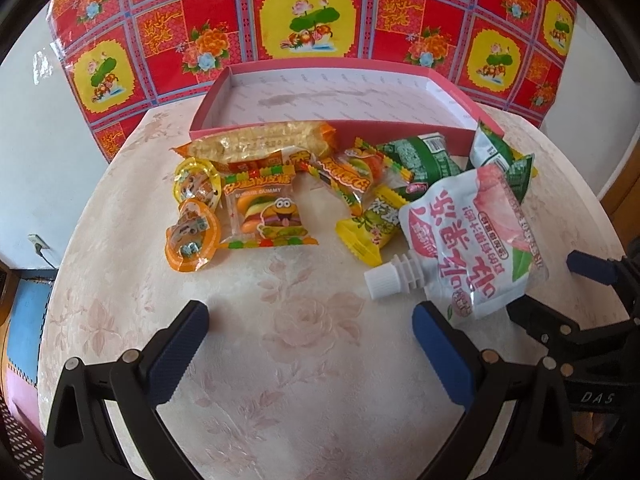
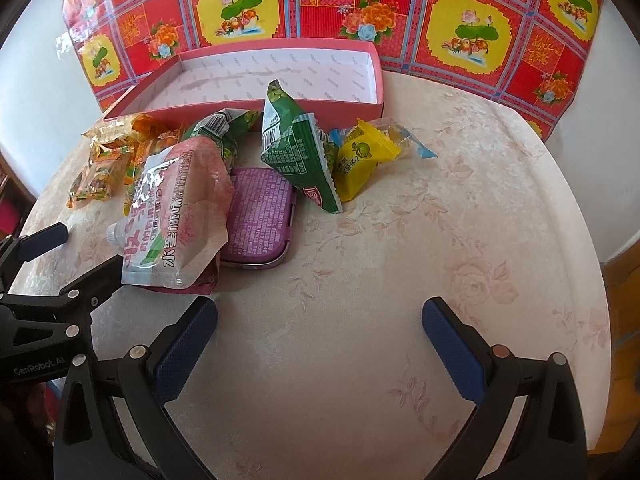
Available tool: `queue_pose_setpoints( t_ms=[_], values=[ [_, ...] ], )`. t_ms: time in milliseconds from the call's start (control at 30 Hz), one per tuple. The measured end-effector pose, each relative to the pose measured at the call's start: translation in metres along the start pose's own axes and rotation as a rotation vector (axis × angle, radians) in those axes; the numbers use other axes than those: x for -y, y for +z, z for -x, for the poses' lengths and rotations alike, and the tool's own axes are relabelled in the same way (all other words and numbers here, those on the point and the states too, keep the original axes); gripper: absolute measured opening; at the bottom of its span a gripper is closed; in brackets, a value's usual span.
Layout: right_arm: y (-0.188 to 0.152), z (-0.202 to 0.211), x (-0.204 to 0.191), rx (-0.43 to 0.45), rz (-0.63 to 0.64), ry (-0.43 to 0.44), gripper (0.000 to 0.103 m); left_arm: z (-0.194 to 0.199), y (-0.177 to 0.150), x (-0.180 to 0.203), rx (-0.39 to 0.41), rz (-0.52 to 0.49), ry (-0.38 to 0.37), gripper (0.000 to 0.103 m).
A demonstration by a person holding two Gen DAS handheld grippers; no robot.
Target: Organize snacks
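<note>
Your left gripper (image 1: 310,340) hovers over the table's (image 1: 312,400) near edge, fingers spread wide, nothing between them; your right gripper (image 2: 320,344) likewise, splayed and empty; snacks heaped mid-table against the front wall of the pink box (image 1: 328,92), which sits at the far edge; burger gummy packet (image 1: 264,210) left in the heap; peach pouch (image 1: 476,240) right, overlapping a purple case (image 2: 260,216); green packet (image 2: 298,148) leans upright near the yellow candy (image 2: 360,156).
</note>
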State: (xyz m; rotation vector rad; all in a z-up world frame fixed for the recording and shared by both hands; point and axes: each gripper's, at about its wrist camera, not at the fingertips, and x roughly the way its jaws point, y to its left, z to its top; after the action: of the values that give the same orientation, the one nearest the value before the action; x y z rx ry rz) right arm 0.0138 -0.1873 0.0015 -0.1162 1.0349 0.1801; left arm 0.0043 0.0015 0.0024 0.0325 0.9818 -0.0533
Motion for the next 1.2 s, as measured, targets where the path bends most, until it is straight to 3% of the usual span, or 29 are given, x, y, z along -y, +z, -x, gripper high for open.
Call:
queue_pose_setpoints(
  t_ms=[300, 500, 933, 1100, 1200],
  values=[
    [0.002, 0.0, 0.001, -0.026, 0.01, 0.008, 0.103, -0.001, -0.001, -0.001, 0.004, -0.012, -0.008, 0.103],
    [-0.001, 0.009, 0.01, -0.022, 0.029, 0.041, 0.089, 0.006, -0.005, -0.004, -0.001, 0.005, -0.001, 0.093],
    [0.015, 0.045, 0.008, 0.077, 0.05, 0.169, 0.082, 0.048, -0.006, -0.02, 0.086, 0.029, 0.004, 0.089],
    [0.023, 0.05, 0.012, 0.091, 0.031, 0.191, 0.081, 0.051, -0.001, -0.035, 0.081, 0.081, -0.001, 0.083],
    [0.027, 0.051, 0.014, 0.107, 0.034, 0.2, 0.075, 0.049, 0.004, -0.039, 0.078, 0.097, -0.008, 0.08]
  ],
)
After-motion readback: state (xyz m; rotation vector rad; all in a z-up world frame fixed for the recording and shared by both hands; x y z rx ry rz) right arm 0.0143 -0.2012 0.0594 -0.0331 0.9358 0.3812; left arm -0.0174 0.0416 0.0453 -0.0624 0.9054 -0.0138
